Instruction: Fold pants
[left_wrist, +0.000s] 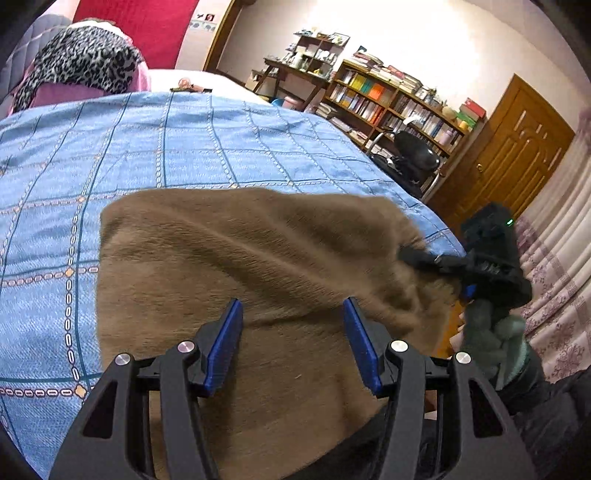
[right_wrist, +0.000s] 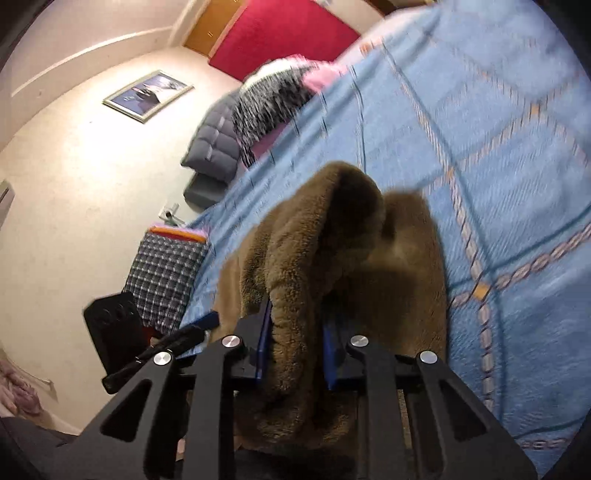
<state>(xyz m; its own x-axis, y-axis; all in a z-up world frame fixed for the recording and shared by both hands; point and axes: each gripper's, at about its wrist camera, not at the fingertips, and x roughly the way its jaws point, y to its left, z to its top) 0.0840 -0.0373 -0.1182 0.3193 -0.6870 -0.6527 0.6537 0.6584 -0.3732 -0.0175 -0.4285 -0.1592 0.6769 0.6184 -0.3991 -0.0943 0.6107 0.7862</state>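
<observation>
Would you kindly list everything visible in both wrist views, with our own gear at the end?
pants: one, brown and fuzzy, on the bedspread, one edge bunched up.
bedspread: one, blue with a grid pattern, covering the bed.
leopard-print cloth: one, black and white, over pink fabric at the far end.
bookshelf: one, wooden, full of books, by the far wall.
office chair: one, black, beside the bed.
door: one, brown wood.
framed picture: one, on the pale wall.
left gripper: black with blue pads, open above the pants.
right gripper: black with blue pads, shut on a pants fold.
gloved hand: one, grey-green, holding the right gripper.
</observation>
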